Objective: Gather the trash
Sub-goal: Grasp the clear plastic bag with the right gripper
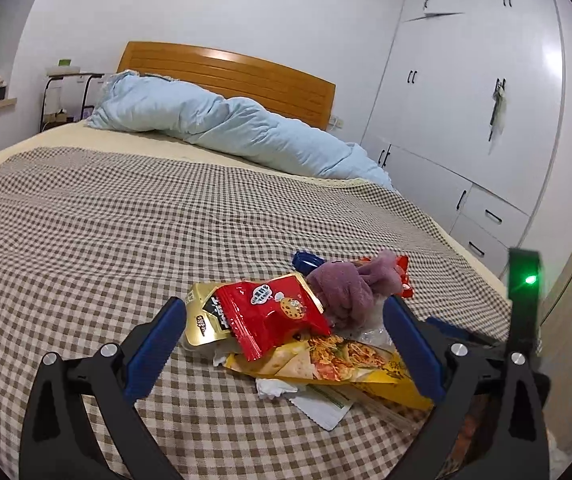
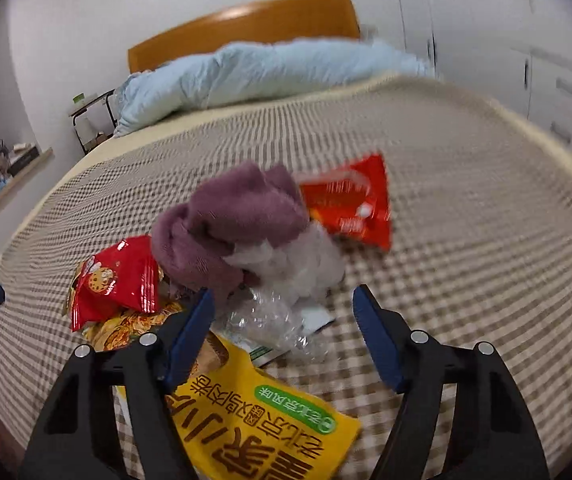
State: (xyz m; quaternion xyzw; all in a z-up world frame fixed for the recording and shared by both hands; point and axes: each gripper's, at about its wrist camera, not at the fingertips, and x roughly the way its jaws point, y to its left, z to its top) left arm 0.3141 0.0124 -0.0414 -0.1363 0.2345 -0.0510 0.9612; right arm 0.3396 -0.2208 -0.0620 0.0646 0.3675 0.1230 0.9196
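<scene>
Several crumpled wrappers (image 1: 270,312), red, gold, yellow, glossy; both tongs (image 1: 286,340) (image 2: 282,320) agape, nothing grasped

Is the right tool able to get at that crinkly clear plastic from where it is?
Probably yes. The right tool is open, with the clear plastic lying uncovered between its fingers on the checked bedspread. Only the yellow snack bag lies beneath them.

Glossy foil red cookie packet (image 1: 274,312); fuzzy purple cloth (image 2: 226,224); crinkled clear plastic wrap (image 2: 274,320); woven checked bedspread (image 1: 106,220).
</scene>
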